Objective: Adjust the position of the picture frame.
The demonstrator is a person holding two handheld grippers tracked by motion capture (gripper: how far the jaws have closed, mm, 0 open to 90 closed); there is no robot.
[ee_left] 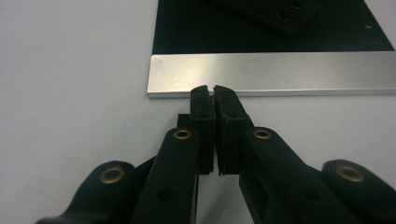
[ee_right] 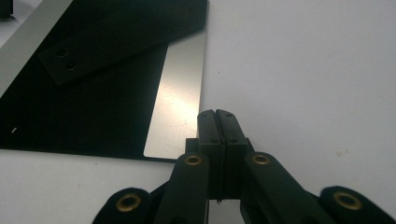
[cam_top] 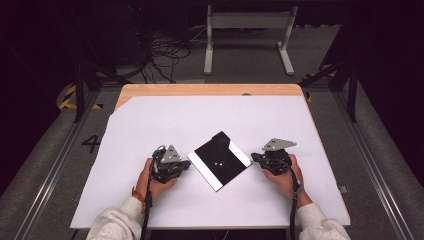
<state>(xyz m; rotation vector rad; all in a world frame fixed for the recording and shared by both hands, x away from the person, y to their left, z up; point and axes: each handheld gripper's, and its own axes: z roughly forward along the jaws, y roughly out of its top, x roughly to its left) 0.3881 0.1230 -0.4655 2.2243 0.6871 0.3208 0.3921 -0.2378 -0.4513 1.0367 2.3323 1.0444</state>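
A square black plate (cam_top: pixel 220 160) with two silver strips along opposite edges lies turned like a diamond in the middle of the white sheet. A black flat bar with two holes (ee_left: pixel 280 11) (ee_right: pixel 107 39) rests on it. My left gripper (cam_top: pixel 186 164) (ee_left: pixel 214 92) is shut, its tips at the edge of one silver strip (ee_left: pixel 275 72). My right gripper (cam_top: pixel 255 157) (ee_right: pixel 216 113) is shut too, its tips beside the other silver strip (ee_right: pixel 180 98). Nothing is held between either pair of jaws.
The white sheet (cam_top: pixel 150 120) covers a wooden table (cam_top: pixel 200 90). Beyond the table's far edge the floor holds a white frame (cam_top: pixel 247 30) and tangled cables (cam_top: pixel 165 55). A person's hands and light sleeves come in from the bottom.
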